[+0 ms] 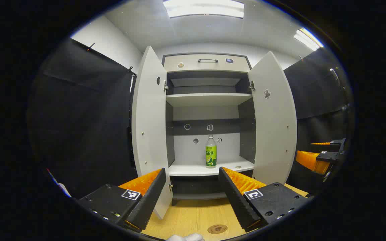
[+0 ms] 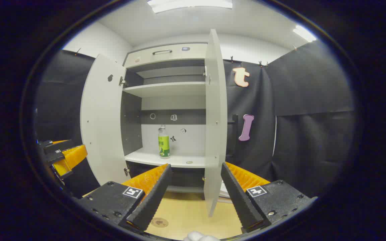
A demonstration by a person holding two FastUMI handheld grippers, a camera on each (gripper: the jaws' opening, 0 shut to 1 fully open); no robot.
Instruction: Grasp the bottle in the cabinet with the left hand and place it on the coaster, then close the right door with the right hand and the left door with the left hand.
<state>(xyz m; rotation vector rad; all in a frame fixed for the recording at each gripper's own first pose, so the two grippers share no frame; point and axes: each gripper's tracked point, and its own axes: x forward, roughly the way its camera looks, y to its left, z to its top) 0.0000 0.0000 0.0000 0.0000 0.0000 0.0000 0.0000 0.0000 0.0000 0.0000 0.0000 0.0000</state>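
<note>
Bottle (image 1: 210, 151) with its green label stands upright on the lower shelf (image 1: 209, 169) of the white cabinet (image 1: 206, 63), both doors swung wide: the left door (image 1: 150, 134) and the right door (image 1: 275, 124). Left gripper (image 1: 192, 197) hangs in front of the cabinet, fingers spread and holding nothing. Right gripper (image 2: 195, 195) is likewise spread, empty, facing the right door's edge. A round coaster (image 1: 217, 229) lies on the wooden tabletop (image 1: 186, 217) below.
</note>
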